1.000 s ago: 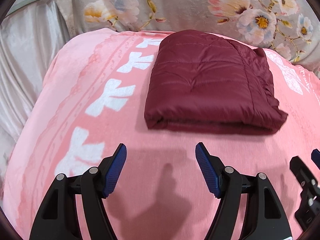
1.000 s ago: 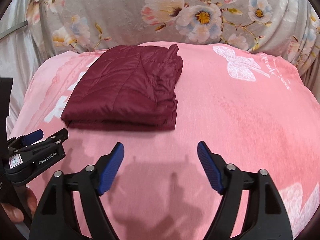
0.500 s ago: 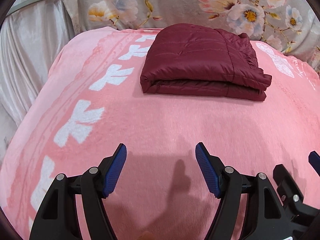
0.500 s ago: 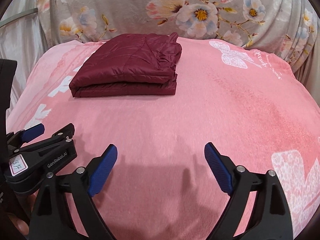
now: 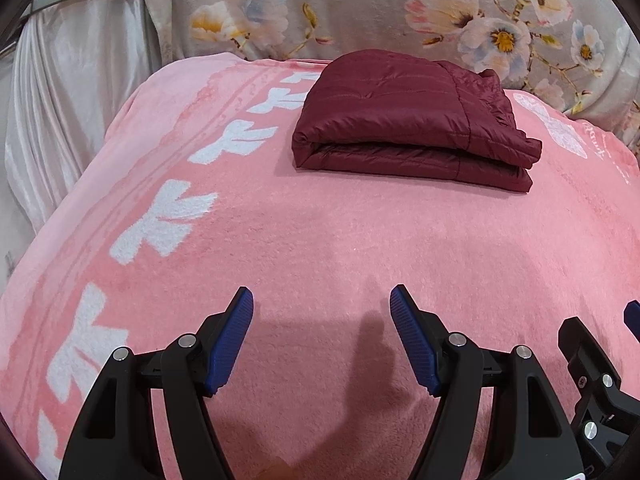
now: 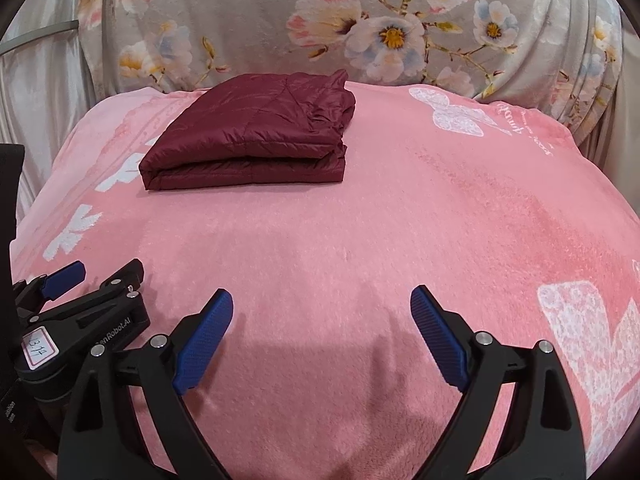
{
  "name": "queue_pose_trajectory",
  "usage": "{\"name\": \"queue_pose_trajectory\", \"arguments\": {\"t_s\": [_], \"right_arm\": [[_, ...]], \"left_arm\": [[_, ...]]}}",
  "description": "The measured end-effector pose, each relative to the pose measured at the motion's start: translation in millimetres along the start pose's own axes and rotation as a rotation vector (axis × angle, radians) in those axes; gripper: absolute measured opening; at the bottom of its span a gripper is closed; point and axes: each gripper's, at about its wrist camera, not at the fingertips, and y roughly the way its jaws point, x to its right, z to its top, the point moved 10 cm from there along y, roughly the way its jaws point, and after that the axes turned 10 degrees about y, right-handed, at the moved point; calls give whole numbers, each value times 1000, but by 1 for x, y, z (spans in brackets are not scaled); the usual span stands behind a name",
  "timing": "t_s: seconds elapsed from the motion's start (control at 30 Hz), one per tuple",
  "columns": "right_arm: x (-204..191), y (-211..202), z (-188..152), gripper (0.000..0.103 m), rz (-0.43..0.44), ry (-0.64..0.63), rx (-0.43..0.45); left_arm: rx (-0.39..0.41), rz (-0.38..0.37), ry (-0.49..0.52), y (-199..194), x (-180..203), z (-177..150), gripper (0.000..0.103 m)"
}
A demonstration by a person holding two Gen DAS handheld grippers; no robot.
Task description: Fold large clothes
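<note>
Pink blanket [image 5: 320,240], folded maroon puffer jacket [image 5: 408,120] lying far ahead.
My left claw [image 5: 321,338] and right claw [image 6: 322,340] gape empty, well short of it.

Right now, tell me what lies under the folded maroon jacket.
The folded maroon jacket rests on the pink blanket. The blanket beneath it is covered, so anything there stays unseen.

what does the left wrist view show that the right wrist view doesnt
Only the left wrist view: the whole column of white bow prints down the blanket's left border. Only the right wrist view: the large white lace bow print at lower right, and a label on the left gripper. Both: the folded maroon puffer jacket on the pink blanket, the floral fabric behind, both grippers open and empty.
</note>
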Motion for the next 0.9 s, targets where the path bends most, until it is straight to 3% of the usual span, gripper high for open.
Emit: {"name": "queue_pose_trajectory", "arguments": {"t_s": [0.3,0.9], "right_arm": [[-1,2,-3,88,-49,-25,6],[-5,0,-3,88,-36,-33,19]], "left_arm": [[29,24,5,-5,0,0,70],[38,34,36,-5,6,1,68]]}}
